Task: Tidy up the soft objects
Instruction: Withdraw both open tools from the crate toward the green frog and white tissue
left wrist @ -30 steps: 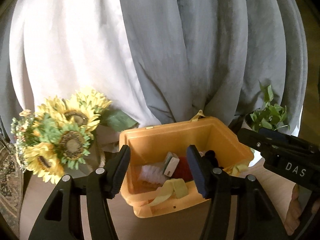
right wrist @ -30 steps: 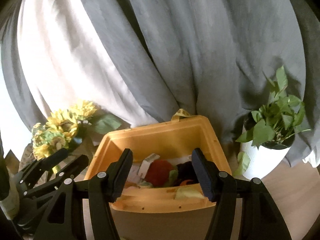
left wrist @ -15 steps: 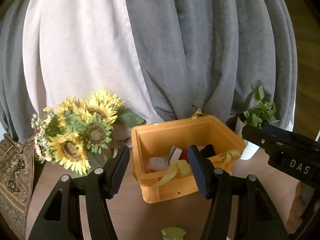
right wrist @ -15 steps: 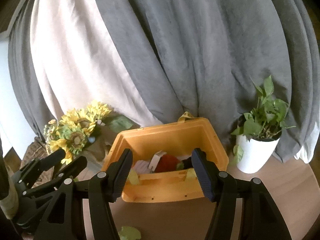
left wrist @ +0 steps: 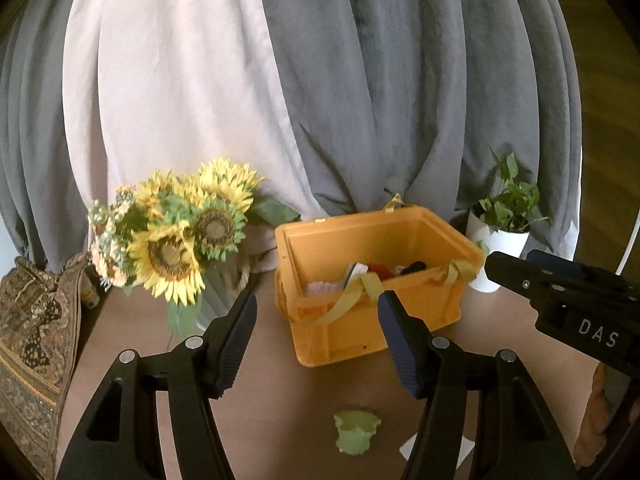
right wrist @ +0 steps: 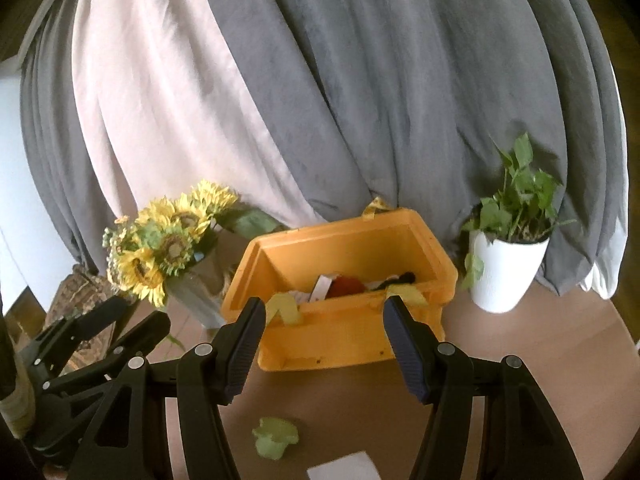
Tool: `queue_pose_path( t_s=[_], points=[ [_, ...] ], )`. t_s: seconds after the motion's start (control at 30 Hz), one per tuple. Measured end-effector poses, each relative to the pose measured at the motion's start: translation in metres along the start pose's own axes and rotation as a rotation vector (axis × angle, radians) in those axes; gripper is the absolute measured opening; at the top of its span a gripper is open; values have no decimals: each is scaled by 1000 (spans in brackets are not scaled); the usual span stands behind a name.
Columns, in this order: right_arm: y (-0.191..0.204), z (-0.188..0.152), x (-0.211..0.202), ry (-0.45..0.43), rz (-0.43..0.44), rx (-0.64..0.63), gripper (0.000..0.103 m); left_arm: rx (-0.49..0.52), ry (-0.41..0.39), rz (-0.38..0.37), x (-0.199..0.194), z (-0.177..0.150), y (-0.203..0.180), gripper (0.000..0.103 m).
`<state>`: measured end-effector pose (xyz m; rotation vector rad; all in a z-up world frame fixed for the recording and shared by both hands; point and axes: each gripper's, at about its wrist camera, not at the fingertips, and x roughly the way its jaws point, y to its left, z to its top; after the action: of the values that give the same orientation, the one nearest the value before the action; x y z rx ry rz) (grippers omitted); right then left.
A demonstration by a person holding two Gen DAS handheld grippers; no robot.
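Observation:
An orange bin (left wrist: 360,332) (right wrist: 344,336) stands on the brown table with yellow-green straps hanging over its rim. Inside lie several soft things, among them a red one (left wrist: 378,268) (right wrist: 348,286), a white one and a black one. A small pale green soft object (left wrist: 356,432) (right wrist: 276,442) lies on the table in front of the bin. My left gripper (left wrist: 316,304) is open and empty, back from the bin. My right gripper (right wrist: 324,303) is open and empty too, beside the left one and facing the bin's front wall.
A sunflower bouquet (left wrist: 176,240) (right wrist: 160,248) stands left of the bin and a potted plant (left wrist: 500,236) (right wrist: 508,264) in a white pot to its right. Grey and white curtains hang behind. A white card (right wrist: 344,468) lies near the green object. Patterned cloth (left wrist: 32,340) covers the far left.
Both grippers have drawn back from the bin, which now looks smaller and farther. The green object and the white card have come into view on the table.

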<state>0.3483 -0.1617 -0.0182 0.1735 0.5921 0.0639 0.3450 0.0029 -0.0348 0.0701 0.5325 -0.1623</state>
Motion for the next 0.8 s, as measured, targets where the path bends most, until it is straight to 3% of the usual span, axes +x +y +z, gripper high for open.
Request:
queue_pose_path(
  t_s=[0.8],
  points=[
    [3, -83, 3, 179, -34, 26, 63, 59, 148, -44, 4, -74, 0, 64]
  ],
)
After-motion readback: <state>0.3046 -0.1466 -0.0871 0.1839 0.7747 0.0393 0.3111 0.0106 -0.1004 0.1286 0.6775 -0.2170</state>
